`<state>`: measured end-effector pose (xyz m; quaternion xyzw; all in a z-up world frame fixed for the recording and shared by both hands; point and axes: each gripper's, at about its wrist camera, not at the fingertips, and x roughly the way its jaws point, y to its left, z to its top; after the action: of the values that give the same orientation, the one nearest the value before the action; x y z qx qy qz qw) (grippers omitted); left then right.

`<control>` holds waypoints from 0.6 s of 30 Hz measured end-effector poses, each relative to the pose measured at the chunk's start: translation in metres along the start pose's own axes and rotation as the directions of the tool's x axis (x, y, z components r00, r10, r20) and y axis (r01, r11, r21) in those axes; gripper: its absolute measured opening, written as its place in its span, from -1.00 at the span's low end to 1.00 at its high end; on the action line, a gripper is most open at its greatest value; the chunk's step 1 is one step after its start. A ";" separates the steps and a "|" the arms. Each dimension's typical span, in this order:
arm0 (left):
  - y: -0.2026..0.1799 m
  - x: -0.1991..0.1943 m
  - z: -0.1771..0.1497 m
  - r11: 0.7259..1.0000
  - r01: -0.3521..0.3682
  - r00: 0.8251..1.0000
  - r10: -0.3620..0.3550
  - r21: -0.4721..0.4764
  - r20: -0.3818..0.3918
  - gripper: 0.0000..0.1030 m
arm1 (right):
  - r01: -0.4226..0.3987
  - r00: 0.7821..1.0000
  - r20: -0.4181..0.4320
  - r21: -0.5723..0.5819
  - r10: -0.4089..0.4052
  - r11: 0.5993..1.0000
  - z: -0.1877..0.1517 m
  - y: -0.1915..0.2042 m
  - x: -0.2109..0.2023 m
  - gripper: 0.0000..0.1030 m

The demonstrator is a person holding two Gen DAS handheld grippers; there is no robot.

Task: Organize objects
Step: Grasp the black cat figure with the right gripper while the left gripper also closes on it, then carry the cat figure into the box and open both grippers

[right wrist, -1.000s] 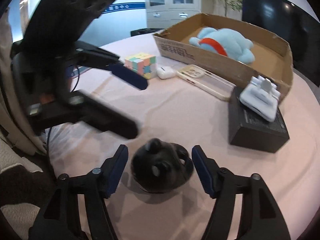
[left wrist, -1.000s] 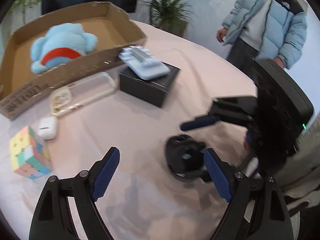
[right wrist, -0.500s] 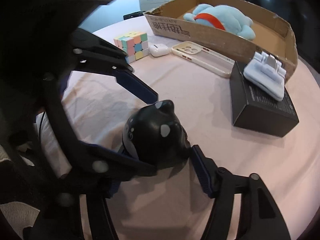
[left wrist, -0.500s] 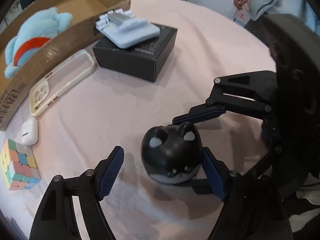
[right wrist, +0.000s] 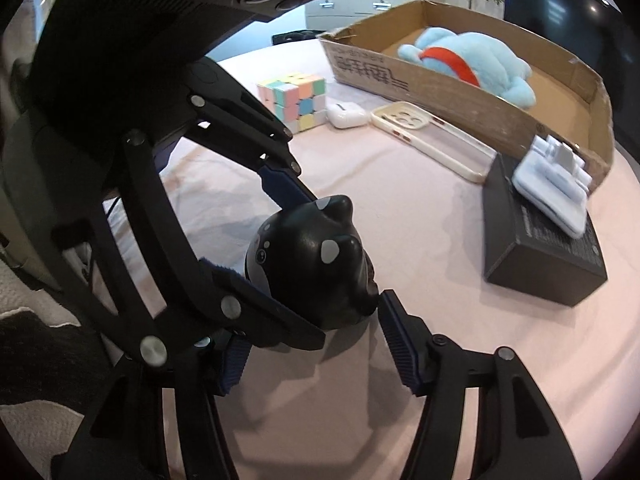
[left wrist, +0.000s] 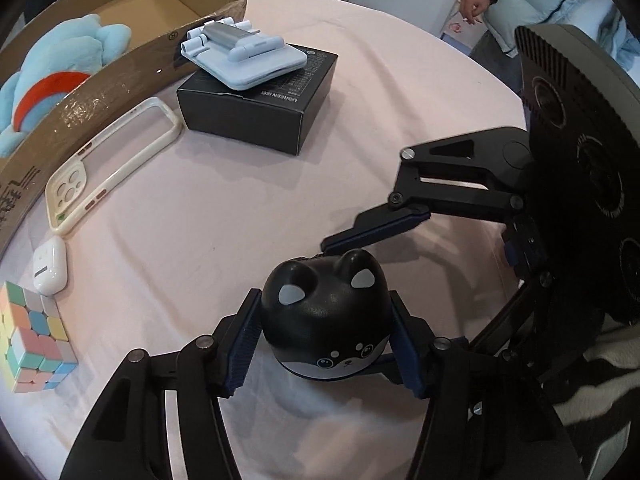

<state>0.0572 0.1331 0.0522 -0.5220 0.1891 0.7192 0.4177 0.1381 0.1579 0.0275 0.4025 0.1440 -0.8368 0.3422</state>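
Black dog-faced toy [left wrist: 326,314] sits between both closing grippers; left gripper [left wrist: 322,336] pads pinch its sides, so right gripper [right wrist: 312,354], its contact unclear, should release before lifting.

The left tool [left wrist: 325,340] points steeply down, its jaws closing, blue pads [left wrist: 241,350] set at nine and three o'clock on a black dog-faced toy [left wrist: 326,312]. The right tool [right wrist: 308,344] comes in from three o'clock, also angled down and closing, its fingers [right wrist: 394,344] crossing the left's around the toy.
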 end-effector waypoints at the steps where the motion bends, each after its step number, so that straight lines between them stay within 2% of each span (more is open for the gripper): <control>1: 0.000 0.000 -0.001 1.000 0.000 1.000 0.000 0.006 -0.005 0.13 | 0.002 1.000 0.009 -0.012 -0.002 1.000 0.002 0.003 0.001 0.13; 5: 0.002 0.000 -0.003 1.000 0.008 1.000 -0.008 -0.002 -0.005 0.13 | 0.002 1.000 0.022 -0.041 -0.001 0.999 0.005 0.010 0.002 0.07; 8: 0.004 -0.002 -0.004 1.000 0.008 1.000 -0.008 -0.018 0.006 0.12 | -0.013 1.000 0.017 -0.034 0.013 0.999 0.006 0.010 0.004 -0.10; 18: 0.023 -0.006 -0.001 1.000 0.006 1.000 -0.006 -0.026 0.029 0.12 | -0.004 1.000 0.024 -0.044 0.005 0.999 0.016 0.010 0.004 -0.11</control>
<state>0.0401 0.1169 0.0533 -0.5176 0.1720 0.7278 0.4156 0.1338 0.1405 0.0346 0.3850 0.1573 -0.8374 0.3546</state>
